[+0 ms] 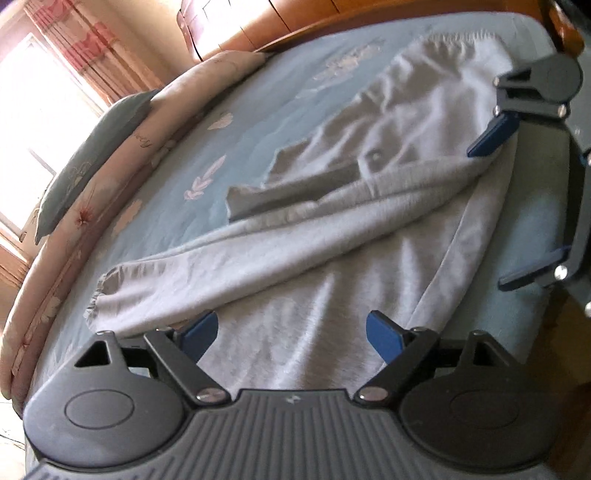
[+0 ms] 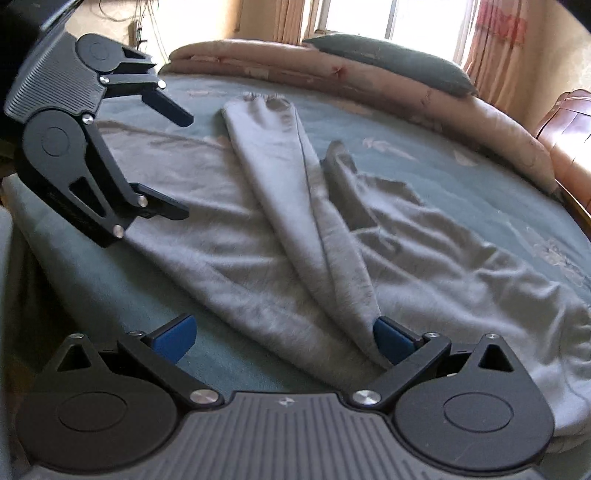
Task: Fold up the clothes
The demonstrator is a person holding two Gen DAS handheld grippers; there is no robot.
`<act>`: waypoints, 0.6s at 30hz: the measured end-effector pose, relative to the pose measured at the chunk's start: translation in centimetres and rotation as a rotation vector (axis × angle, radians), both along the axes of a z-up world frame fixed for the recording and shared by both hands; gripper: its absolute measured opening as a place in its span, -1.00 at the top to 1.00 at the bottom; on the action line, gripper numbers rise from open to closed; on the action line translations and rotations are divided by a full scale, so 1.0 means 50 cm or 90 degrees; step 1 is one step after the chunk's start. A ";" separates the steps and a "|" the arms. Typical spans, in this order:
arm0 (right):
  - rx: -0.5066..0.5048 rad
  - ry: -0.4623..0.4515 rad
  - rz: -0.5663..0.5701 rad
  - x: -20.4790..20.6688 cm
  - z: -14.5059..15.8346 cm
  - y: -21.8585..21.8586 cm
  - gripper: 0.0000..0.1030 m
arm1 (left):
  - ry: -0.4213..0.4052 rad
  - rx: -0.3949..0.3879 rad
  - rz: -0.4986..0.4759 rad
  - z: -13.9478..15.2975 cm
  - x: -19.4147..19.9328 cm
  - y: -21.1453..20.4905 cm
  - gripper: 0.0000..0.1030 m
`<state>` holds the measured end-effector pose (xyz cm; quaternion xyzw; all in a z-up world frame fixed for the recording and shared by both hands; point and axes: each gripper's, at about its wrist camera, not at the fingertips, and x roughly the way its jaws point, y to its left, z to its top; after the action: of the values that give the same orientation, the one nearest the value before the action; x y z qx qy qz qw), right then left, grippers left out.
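A light grey sweatshirt [image 1: 332, 206] lies spread flat on the blue bed sheet [image 1: 229, 140]. One long sleeve [image 1: 236, 266] is folded across its body, and the sleeve's cuff [image 1: 98, 301] points toward the quilt. My left gripper [image 1: 291, 334] hovers open over the grey cloth near the cuff, with nothing between its fingers. My right gripper [image 1: 491, 218] stands open at the garment's other edge. In the right wrist view the sweatshirt [image 2: 229, 254] and its sleeve [image 2: 277, 184] run away from my right gripper [image 2: 284, 338]. That gripper's right pad [image 2: 391, 341] is beside the sleeve's base. My left gripper [image 2: 186, 166] is open at upper left.
A rolled pink quilt [image 2: 388, 85] with a grey-green pillow [image 2: 391, 62] on it lines the far side of the bed. A wooden headboard [image 1: 280, 18] and a brown leather seat [image 2: 569, 125] stand beyond. The window [image 1: 33, 96] has pink curtains.
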<state>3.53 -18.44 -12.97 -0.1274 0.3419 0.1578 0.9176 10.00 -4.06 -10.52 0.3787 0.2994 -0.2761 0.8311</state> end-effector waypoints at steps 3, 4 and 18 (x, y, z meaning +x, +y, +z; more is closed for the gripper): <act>0.012 -0.010 -0.004 -0.007 -0.016 -0.004 -1.00 | -0.016 0.005 -0.005 -0.024 0.002 0.002 -0.70; 0.019 -0.012 -0.007 -0.011 -0.017 -0.007 -1.00 | -0.020 -0.007 0.001 -0.025 -0.006 0.013 -0.70; -0.071 -0.132 0.024 0.057 0.041 0.077 -1.00 | -0.072 0.078 -0.015 -0.010 0.028 0.013 -0.70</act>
<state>6.39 -14.59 -10.92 -0.2001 0.2507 0.1415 0.9365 11.38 -3.39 -11.02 0.4473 0.2640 -0.2457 0.8185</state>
